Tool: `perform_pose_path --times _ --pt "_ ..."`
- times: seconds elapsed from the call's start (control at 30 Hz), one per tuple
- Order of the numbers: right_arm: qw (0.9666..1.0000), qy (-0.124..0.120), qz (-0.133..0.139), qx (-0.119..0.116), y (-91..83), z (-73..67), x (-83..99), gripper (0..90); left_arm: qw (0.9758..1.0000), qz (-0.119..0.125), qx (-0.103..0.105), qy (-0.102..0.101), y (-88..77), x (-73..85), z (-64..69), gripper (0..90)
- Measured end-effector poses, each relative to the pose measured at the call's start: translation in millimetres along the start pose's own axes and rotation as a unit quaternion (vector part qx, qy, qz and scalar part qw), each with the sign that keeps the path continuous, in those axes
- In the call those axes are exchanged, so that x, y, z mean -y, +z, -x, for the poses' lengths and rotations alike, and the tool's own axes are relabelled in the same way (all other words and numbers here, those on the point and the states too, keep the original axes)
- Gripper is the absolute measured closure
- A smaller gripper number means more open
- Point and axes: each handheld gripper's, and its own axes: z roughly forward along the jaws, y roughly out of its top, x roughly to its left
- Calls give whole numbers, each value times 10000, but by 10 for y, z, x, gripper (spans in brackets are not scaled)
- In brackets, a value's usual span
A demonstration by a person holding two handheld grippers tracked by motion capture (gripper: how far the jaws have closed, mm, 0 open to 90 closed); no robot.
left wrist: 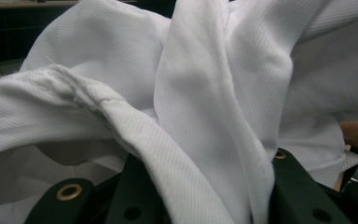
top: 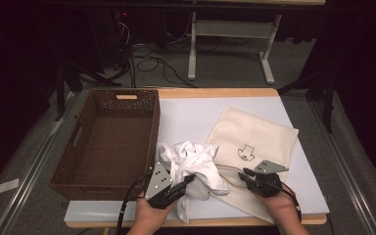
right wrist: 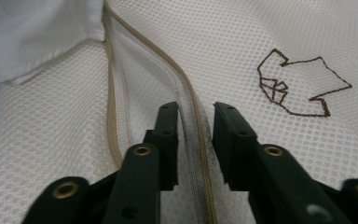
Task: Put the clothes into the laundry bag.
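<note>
high view: one brown wicker basket (top: 78,161) stands on the left of the table (top: 191,110), with nothing in it. one cream mesh bag (top: 254,134) lies flat on the right, a small brown outline (top: 246,152) stitched on it. one white cloth (top: 193,164) sits bunched between them, just beside the basket's near right corner and lapping onto the bag's near left edge. there are two grippers, one in each hand at the near edge. the left gripper (top: 188,181) is at the cloth, the right gripper (top: 247,174) on the bag's near edge.

left gripper view: folds of the cloth (left wrist: 205,93) crowd the lens. one fold runs down between the two black jaws, which are closed on it, so the cloth is gripped.

right gripper view: the right gripper (right wrist: 196,126) lies low on the bag (right wrist: 51,154). its jaws stand a little apart, straddling the tan zip edge (right wrist: 196,109) of the bag's mouth; a raised strip of mesh is between them, but i cannot tell whether the pads press on it. the cloth (right wrist: 37,32) shows at upper left, resting on the bag. whether any of it is inside is not clear.
</note>
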Motion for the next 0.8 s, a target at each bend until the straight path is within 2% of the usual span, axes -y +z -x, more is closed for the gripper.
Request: perform_pose_path --times 0.07,0.17,0.37,0.53,0.6,0.73,0.77,0.8 --pt "10000 7 0 -5 -16 -10 4 828 10000 0 -15 -1 -5 -2 1 710" --pt "9999 -8 128 -36 -54 -18 -11 866 10000 -2 -27 -28 -8 -1 -9 710" --pt "9991 246 273 -197 -51 -12 -80 879 9999 21 -94 -106 1 -5 -22 711" --pt "9980 271 527 -233 -55 -20 -186 880 9996 154 -216 -136 -39 -48 -54 713" --pt "9961 296 797 -244 -90 -29 -270 880 9997 185 -157 -37 -39 -74 -14 713" --pt "9943 295 993 -242 -146 -49 -306 880 9998 48 -94 163 52 -55 84 713" --pt "9931 286 1112 -236 -198 -56 -316 879 9999 42 -68 142 97 -47 115 713" --pt "9931 286 1112 -236 -198 -56 -316 879 9999 42 -68 142 97 -47 115 713"
